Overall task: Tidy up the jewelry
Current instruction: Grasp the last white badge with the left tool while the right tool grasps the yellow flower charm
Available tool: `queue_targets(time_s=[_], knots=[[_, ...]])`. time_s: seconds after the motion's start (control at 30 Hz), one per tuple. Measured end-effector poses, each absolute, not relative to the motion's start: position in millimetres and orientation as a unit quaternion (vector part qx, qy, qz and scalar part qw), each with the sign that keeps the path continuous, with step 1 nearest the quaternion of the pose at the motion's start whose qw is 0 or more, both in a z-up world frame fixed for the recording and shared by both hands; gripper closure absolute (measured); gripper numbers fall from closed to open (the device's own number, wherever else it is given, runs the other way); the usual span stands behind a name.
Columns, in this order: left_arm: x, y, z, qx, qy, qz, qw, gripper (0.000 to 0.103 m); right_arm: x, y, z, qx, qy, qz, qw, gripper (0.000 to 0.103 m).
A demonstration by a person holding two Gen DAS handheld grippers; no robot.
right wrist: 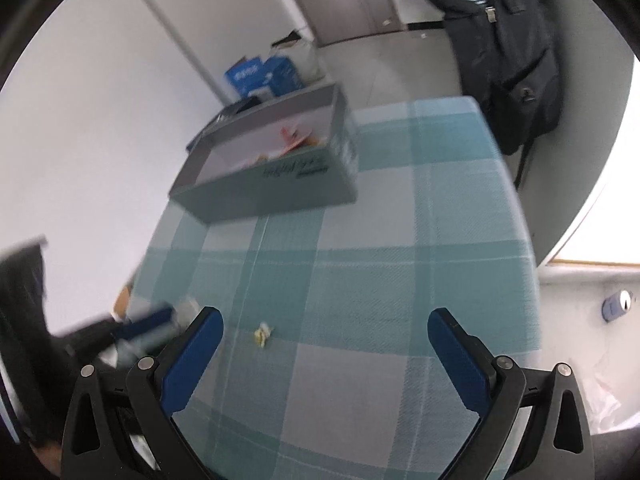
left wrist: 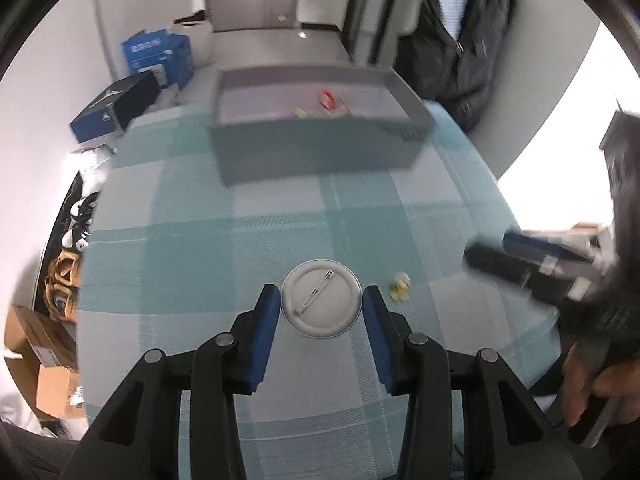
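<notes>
Both views are smeared by motion blur, so the small things inside the grey box are hard to read: only a red piece and some yellowish bits show on its pale floor. In the left wrist view the right gripper is a dark blur at the right edge, its tips indistinct. The box stands at the far end of the teal checked tablecloth; behind it on the floor lie blue cartons, and a dark jacket hangs off the far right corner. A small yellow trinket lies on the cloth between the two grippers, apart from both. The left gripper sits low over the cloth, its blue pads just beside the rim of a round white pin badge lying pin side up; whether they touch it I cannot tell. In its own view the right gripper hovers with fingers spread wide, holding nothing
</notes>
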State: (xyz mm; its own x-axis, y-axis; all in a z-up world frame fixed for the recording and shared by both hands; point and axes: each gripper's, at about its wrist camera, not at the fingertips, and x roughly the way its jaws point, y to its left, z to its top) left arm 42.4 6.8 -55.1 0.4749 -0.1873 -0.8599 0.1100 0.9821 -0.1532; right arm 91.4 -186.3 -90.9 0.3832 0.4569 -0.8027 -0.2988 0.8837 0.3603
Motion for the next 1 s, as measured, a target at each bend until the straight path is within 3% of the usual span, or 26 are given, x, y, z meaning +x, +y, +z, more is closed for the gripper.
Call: queue_targets(time_s=[0.13,0.43,0.63,0.93,1.0], knots=[[42.2,27.6,-40.6,-0.081,0.481,-0.074,0.870,0.066,84.7,-163.7,-99.4,0.037,0.513,0.248,0.821,0.002],[36.5,50.8,-28.1,-0.136,0.446,-0.056,0.883,0.066,73.5,-120.5,-112.2,-0.069,0.509,0.246,0.822,0.020],[33.1,62.6,-28.2,-0.152,0.445,-0.059,0.880,0.066,66.2,-100.4,-115.2,-0.138,0.490,0.223,0.832,0.043],[31.6,75.4,-26.5,-0.181,0.444,-0.062,0.875,0.066,67.3,-88.2,-113.3,-0.144,0.494,0.249,0.821,0.091],[31.2,75.6,-26.1,-0.182,0.444,-0.063,0.875,0.066,67.7,-88.9,-113.7,-0.139,0.496,0.250,0.820,0.091]])
